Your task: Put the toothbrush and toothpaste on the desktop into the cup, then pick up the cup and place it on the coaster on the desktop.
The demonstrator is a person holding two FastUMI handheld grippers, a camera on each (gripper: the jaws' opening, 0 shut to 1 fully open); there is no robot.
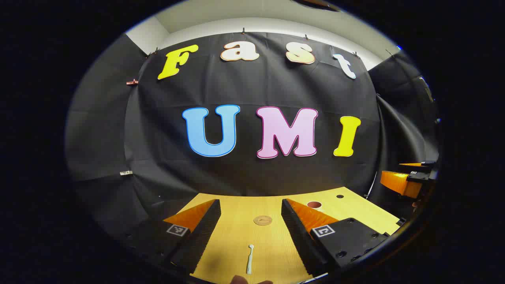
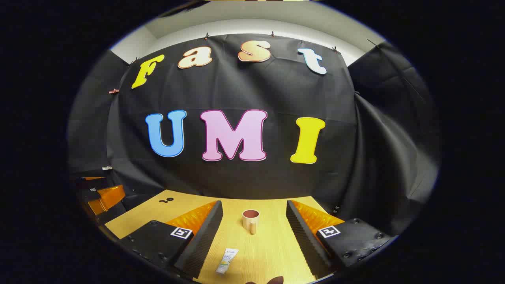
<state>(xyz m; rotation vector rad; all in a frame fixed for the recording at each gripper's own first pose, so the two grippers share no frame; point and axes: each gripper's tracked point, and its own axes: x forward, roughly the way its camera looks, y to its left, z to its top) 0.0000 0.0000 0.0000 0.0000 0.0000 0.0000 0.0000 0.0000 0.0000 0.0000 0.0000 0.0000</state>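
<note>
Wood-grain yellow worktop (image 1: 272,236) runs forward under both grippers to the black cloth wall.

In the left gripper view the left gripper (image 1: 251,232) hangs above the worktop with its fingers spread wide and nothing between them. A white toothbrush (image 1: 249,258) lies flat on the wood at 6 o'clock, pointing away, its head toward 12. Beyond it, near the centre of the gap, sits the round coaster (image 1: 262,220) — well apart from the brush. The cup (image 1: 314,204) peeks over the inner edge of the finger at 3 o'clock, only its rim showing. At the far 3 o'clock edge the other gripper shows in part.

In the right gripper view the right gripper (image 2: 254,232) is likewise wide open and empty, held above the worktop. The cup stands upright between its fingers, toward 12 o'clock, touching neither. A toothpaste (image 2: 227,261) tube lies flat at about 7 o'clock — close to the finger on that side, apart from the cup.
</note>
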